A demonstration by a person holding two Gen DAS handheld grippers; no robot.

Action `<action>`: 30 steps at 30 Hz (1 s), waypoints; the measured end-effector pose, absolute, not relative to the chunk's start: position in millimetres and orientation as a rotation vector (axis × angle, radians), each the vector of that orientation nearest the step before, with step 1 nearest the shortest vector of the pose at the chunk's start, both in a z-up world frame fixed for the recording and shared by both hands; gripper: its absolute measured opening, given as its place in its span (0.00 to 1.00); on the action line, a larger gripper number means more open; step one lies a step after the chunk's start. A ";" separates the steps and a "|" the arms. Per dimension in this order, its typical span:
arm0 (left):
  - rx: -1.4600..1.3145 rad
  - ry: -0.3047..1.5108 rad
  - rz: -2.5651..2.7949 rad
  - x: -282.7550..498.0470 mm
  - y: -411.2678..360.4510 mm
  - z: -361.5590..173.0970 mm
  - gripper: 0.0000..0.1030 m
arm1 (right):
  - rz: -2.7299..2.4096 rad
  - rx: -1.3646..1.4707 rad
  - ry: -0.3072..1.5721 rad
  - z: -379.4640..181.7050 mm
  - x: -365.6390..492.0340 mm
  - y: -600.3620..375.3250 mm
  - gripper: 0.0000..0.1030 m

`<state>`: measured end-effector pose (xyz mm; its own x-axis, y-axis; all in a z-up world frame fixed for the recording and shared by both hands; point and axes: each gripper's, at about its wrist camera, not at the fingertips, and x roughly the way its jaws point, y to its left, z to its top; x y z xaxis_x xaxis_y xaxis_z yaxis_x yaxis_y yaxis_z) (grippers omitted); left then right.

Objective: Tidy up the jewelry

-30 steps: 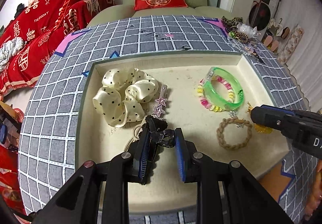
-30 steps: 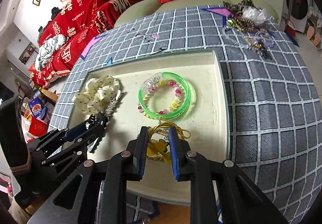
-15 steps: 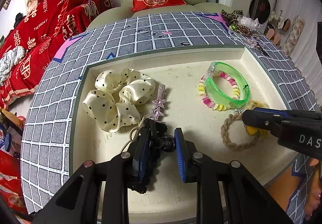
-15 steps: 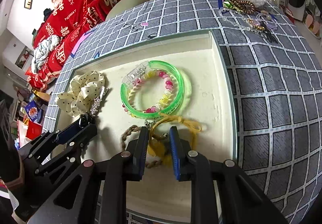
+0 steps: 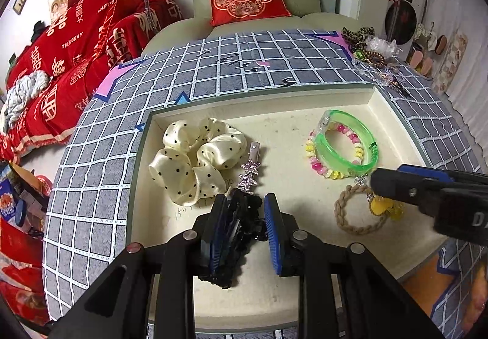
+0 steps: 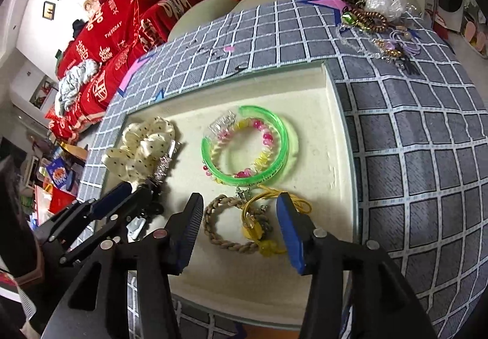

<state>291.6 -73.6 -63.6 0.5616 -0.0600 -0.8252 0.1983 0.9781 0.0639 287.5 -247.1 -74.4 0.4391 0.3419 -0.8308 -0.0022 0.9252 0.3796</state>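
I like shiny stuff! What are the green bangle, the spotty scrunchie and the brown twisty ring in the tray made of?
Green bangle: probably clear glossy plastic, since light glows through it.
Spotty scrunchie: looks like cream satin fabric, with soft shiny folds and black dots.
Brown twisty ring: seemingly braided cord, matte, with twisted strands; the exact fibre is unclear.

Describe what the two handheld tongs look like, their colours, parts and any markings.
Both the left tongs and right tongs are matte black plastic with angular, strut-like arms, round silver pivot screws and flat blue ribbed pads. The right one's body carries white lettering, partly cut off in the left wrist view. No cables or sleeves are visible.
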 end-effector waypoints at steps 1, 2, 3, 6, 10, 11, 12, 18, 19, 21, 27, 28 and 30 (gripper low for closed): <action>0.152 0.965 -0.148 292.2 -72.5 -63.5 0.33 | 0.215 0.349 1.097 -71.6 286.7 -248.6 0.52; 0.150 0.968 -0.141 293.0 -71.2 -63.8 0.34 | 0.212 0.349 1.093 -70.1 284.9 -250.8 0.52; 0.151 0.971 -0.135 293.3 -70.7 -64.3 0.52 | 0.205 0.347 1.089 -67.9 283.3 -253.2 0.52; 0.154 0.936 -0.104 290.8 -67.9 -61.5 0.87 | 0.188 0.344 1.087 -63.5 282.2 -257.3 0.52; 0.156 0.954 -0.108 293.4 -69.1 -62.5 0.87 | 0.167 0.338 1.085 -60.7 280.6 -262.4 0.52; 0.155 0.957 -0.106 293.9 -68.8 -63.1 0.87 | 0.166 0.340 1.085 -60.8 280.9 -263.1 0.52; 0.155 0.960 -0.105 294.0 -67.8 -63.5 0.87 | 0.164 0.341 1.086 -61.0 281.2 -263.4 0.52; 0.171 0.976 -0.092 293.2 -64.0 -66.1 0.87 | 0.143 0.297 1.099 -61.8 280.4 -257.7 0.52; 0.173 0.974 -0.094 292.5 -63.6 -65.7 0.87 | 0.139 0.288 1.101 -61.1 279.2 -255.8 0.52; 0.176 0.968 -0.093 291.1 -63.2 -64.7 0.87 | 0.140 0.275 1.101 -59.3 278.2 -253.4 0.52; 0.179 0.971 -0.099 286.0 -63.0 -62.5 1.00 | 0.126 0.230 1.101 -55.3 274.7 -246.9 0.58; 0.180 0.968 -0.098 283.9 -62.3 -60.8 1.00 | 0.125 0.227 1.100 -54.4 273.8 -246.1 0.58; 0.177 0.967 -0.100 280.9 -60.8 -57.9 1.00 | 0.120 0.219 1.100 -53.1 272.4 -245.3 0.61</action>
<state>280.9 -60.8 -57.9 0.5651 -0.0053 -0.8250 0.1631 0.9810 0.1054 272.4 -245.3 -53.1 0.4502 0.2041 -0.8693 0.0123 0.9720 0.2346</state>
